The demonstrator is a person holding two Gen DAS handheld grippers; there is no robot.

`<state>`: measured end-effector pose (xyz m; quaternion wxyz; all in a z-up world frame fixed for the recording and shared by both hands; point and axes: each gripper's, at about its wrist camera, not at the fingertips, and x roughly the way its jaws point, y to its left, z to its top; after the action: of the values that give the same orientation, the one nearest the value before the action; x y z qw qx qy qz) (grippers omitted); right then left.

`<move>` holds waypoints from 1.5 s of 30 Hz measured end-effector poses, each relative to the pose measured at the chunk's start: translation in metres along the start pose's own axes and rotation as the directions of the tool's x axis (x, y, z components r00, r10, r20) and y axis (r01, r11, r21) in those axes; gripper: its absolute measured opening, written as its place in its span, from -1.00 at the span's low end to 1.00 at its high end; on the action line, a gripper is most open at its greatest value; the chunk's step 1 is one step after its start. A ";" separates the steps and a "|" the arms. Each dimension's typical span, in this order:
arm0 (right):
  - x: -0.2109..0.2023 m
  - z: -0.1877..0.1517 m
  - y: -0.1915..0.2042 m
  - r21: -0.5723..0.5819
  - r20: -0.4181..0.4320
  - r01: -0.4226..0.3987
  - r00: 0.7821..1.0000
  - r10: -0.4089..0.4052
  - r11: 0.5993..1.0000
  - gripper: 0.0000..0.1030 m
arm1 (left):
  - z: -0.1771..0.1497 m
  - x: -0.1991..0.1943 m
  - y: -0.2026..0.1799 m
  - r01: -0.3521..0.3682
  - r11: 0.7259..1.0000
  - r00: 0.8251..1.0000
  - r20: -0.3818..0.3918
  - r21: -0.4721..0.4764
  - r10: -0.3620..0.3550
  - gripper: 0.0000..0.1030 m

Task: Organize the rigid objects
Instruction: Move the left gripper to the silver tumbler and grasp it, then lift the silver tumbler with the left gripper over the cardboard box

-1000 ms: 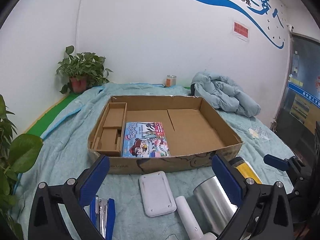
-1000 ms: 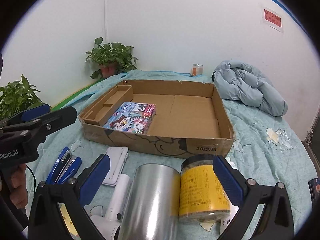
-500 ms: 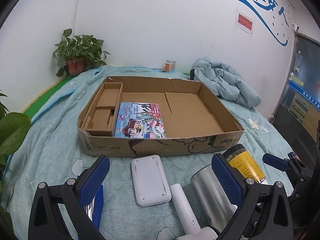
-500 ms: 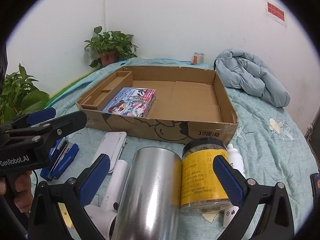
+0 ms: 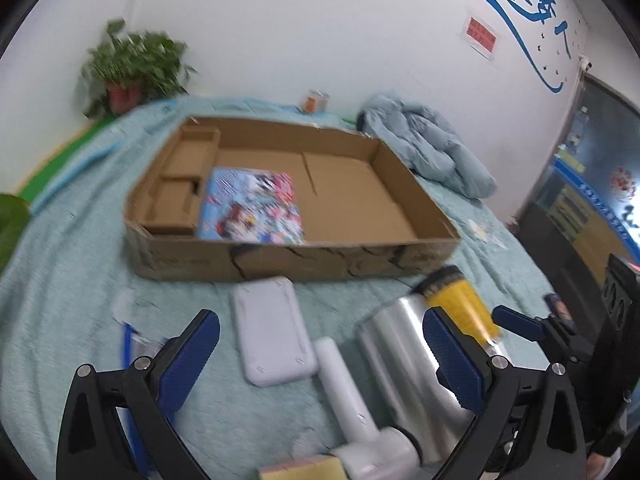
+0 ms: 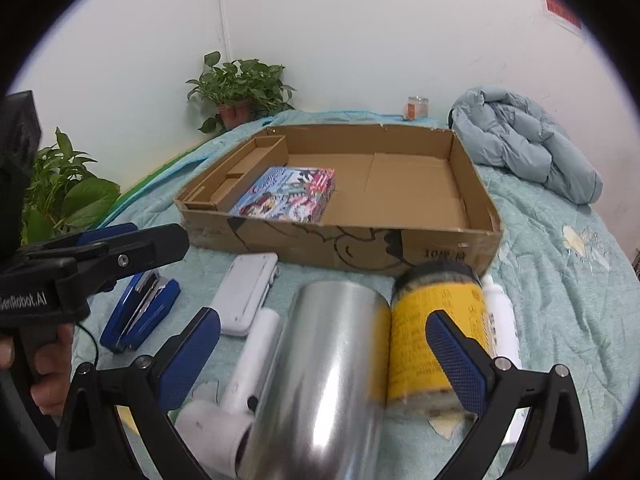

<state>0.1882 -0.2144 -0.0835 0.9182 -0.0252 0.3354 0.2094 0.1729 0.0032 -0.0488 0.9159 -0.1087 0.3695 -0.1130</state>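
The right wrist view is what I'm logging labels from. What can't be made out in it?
- yellow jar: label print smeared by motion blur, partly behind a finger.
- white bottle: mostly hidden by the jar and finger.
- silver cylinder: lower end cut off by the frame edge.
- cardboard box: front print blurred.

The shallow brown cardboard tray (image 6: 400,236) has bare floor across its middle and right; a colourful picture box (image 6: 290,196) fills the part beside its left dividers. Before its front wall, a silver metal cylinder (image 6: 320,364), a yellow-labelled jar (image 6: 432,332), a white rounded case (image 6: 246,296), a white tube-shaped device (image 6: 252,364) and a blue stapler (image 6: 140,312) crowd the teal quilt (image 6: 560,300), seemingly with narrow gaps.
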 end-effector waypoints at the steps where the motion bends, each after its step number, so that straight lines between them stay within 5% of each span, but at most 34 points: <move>1: -0.005 -0.003 -0.006 0.023 -0.024 -0.008 1.000 0.009 1.000 0.99 | -0.002 0.005 0.001 0.054 0.998 0.998 -0.033 -0.017 -0.054 0.98; 5: -0.030 -0.014 -0.025 0.085 -0.060 -0.037 0.997 0.042 0.996 0.99 | -0.009 0.030 -0.008 0.212 0.975 0.967 -0.133 -0.061 -0.219 0.98; 17: -0.014 -0.043 -0.034 0.171 -0.222 -0.096 0.966 0.133 0.981 0.84 | -0.012 0.095 -0.055 0.333 0.939 0.886 -0.315 -0.082 -0.341 0.92; 20: 0.002 -0.046 -0.025 0.152 -0.266 -0.118 0.951 0.155 0.981 0.69 | -0.014 0.108 -0.056 0.299 0.952 0.887 -0.347 -0.067 -0.303 0.92; 27: 0.027 -0.048 -0.007 0.115 -0.320 -0.135 0.933 0.166 0.984 0.70 | -0.016 0.130 -0.057 0.271 0.960 0.879 -0.390 -0.065 -0.275 0.92; 30: 0.028 -0.047 -0.002 0.087 -0.315 -0.117 0.939 0.138 0.989 0.70 | -0.020 0.138 -0.052 0.254 0.965 0.869 -0.420 -0.073 -0.260 0.78; 45: 0.031 -0.048 -0.003 0.111 -0.310 -0.094 0.943 0.125 0.989 0.70 | -0.024 0.138 -0.057 0.255 0.965 0.882 -0.392 -0.069 -0.261 0.75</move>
<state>0.1819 -0.2149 -0.1402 0.8397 0.0039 0.4884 0.2373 0.2457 -0.0931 -0.1402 0.7976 -0.1386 0.5308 -0.2507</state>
